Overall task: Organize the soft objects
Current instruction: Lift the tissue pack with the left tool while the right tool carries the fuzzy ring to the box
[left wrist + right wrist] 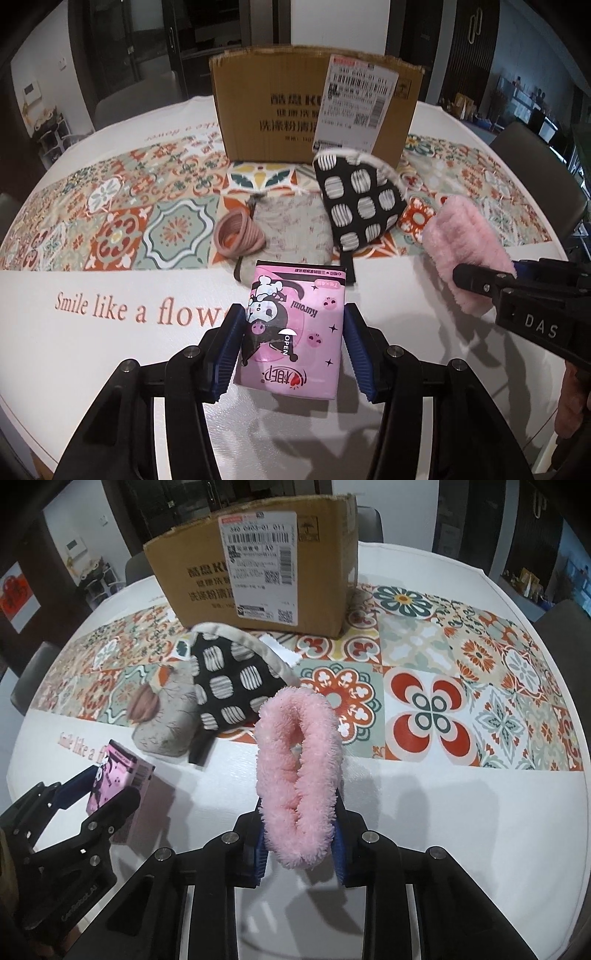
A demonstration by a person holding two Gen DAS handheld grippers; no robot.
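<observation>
Clearly both tongs have something in hand, which fits a job of gathering soft things into one place. The left tongs (291, 347) stand about half open with their blue pads pressed on the two long sides of a pink tissue pack (291, 332). In the right wrist view the pack (118, 779) looks tilted, with a shadow under it, so I judge it just clear of the table (110, 369). Gripping it across its narrow width makes sense: the pack is squashy, and a hold on the flat sides keeps it from slipping.

The right tongs (301, 843) are closed to a narrow gap on the lower end of a fluffy pink band (299, 771), which stands up from the pads as a loop. Pinching one end lets the rest hang free for dropping.

A cardboard box (314, 110) stands at the far side of the table, its top open; I take it as the likely place for the soft things, though nothing shows what is inside.

Counted: one tissue pack, one fluffy band, one black-and-white spotted pouch (360, 199) leaning on one grey cloth bag (299, 229), one bundle of pinkish hair ties (240, 234) just beside that bag, and one box. Three soft things are still lying loose, well apart from the tongs.
</observation>
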